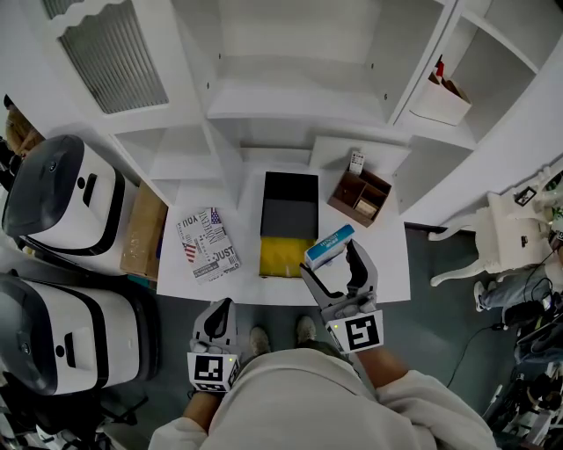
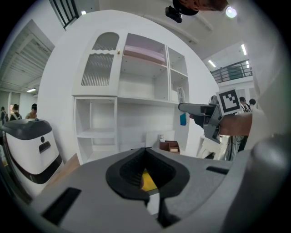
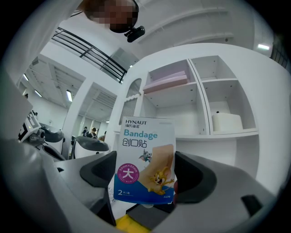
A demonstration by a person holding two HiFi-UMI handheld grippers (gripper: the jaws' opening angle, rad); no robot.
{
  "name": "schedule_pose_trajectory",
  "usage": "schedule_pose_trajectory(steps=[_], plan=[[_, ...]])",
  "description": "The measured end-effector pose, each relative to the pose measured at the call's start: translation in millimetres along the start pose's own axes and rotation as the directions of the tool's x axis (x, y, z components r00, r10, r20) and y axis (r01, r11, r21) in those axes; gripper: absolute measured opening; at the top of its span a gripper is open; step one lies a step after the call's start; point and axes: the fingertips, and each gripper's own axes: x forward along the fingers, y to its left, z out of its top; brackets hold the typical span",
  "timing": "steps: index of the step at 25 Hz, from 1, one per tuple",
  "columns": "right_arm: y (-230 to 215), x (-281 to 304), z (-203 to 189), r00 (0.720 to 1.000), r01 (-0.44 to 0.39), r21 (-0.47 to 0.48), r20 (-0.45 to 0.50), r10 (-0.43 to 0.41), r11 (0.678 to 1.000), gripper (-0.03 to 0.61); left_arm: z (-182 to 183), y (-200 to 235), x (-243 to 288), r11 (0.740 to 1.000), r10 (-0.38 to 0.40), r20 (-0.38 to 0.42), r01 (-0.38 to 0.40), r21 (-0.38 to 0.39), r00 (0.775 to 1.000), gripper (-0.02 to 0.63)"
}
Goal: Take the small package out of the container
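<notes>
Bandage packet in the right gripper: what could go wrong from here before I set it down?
1. The bandage packet is thin and held only near the jaw tips of the right gripper. It may twist or slip and drop into or beside the black container.
2. The wooden organizer stands close on the right, so a wide swing that way could knock it.

Even, diffuse indoor light falls from above; the white shelving point(image 1: 290, 97) reads bright, with soft shadows inside its compartments. The head view is sharp but bows at its edges. Both gripper views are fisheye, with black corners; a ceiling lamp point(image 2: 231, 12) flares. The small package point(image 3: 144, 159) is in focus, its print crisp.
</notes>
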Motion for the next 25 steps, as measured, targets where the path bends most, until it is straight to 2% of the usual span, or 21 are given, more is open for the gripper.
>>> schedule_pose_trajectory(steps=[17, 25], plan=[[1.9, 4.6, -2.8, 1.0, -0.008, -0.001, -0.018, 0.008, 1.0, 0.422, 1.9, 5.0, 1.5, 1.0, 0.007, 0.003, -0.007, 0.001, 1.0, 0.008], [2.2, 7.4, 3.0, 1.0, -0.006, 0.001, 0.022, 0.006, 1.0, 0.422, 2.5, 7.0, 1.7, 1.0, 0.008, 0.007, -0.008, 0.001, 1.0, 0.008]])
